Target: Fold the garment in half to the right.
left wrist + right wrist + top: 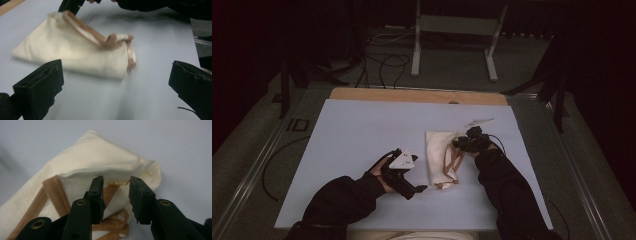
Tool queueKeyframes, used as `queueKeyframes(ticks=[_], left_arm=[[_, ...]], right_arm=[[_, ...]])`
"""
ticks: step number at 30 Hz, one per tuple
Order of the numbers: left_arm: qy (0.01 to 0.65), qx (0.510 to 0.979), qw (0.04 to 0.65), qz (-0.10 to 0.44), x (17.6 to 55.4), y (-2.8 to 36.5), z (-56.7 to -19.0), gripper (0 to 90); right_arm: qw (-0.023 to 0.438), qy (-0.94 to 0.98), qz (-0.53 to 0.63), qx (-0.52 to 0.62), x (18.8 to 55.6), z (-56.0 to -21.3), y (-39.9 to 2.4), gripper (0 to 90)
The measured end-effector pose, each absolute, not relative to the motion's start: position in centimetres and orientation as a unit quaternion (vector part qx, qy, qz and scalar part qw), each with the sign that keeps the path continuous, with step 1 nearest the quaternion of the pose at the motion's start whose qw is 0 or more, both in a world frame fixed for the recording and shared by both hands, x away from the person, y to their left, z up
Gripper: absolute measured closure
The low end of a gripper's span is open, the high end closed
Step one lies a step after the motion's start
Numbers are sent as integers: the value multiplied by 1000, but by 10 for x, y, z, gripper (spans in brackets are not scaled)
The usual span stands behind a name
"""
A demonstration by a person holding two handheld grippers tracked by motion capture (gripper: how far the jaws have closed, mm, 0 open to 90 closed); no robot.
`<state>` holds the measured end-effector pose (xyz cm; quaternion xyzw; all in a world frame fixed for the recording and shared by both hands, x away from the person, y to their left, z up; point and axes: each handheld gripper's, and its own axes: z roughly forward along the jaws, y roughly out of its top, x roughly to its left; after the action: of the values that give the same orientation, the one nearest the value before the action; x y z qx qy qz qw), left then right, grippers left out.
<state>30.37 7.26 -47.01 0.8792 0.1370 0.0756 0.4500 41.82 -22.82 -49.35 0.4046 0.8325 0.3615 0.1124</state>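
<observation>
Both claws gape: the left claw wide and empty, the right claw narrowly over the cloth bag.

Two forearms in dark sleeves come in from the near edge of the desk. The left hand grips the left tongs low over the desk surface, the grey three-cornered plate facing up and the jaws pointing toward the person's right. In the left gripper view its jaws stand wide apart with nothing between them. The right forearm reaches farther forward, and the right tongs point toward the person's left. In the right gripper view its jaws stand a narrow gap apart, not closed.
</observation>
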Motion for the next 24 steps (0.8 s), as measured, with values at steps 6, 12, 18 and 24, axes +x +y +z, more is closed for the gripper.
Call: queueKeyframes(ticks=[6,12,18,24], left_arm=[[164,871,455,81,290,101,-478,6],[188,870,449,81,283,119,-490,6],[206,861,456,90,280,129,-496,5],[212,860,454,97,277,133,-498,5]], right_arm=[[106,836,354,405,419,-502,-219,626],[116,847,329,402,417,-513,-217,727],[128,845,328,402,414,-511,-219,878],[141,839,339,401,406,-501,-222,880]])
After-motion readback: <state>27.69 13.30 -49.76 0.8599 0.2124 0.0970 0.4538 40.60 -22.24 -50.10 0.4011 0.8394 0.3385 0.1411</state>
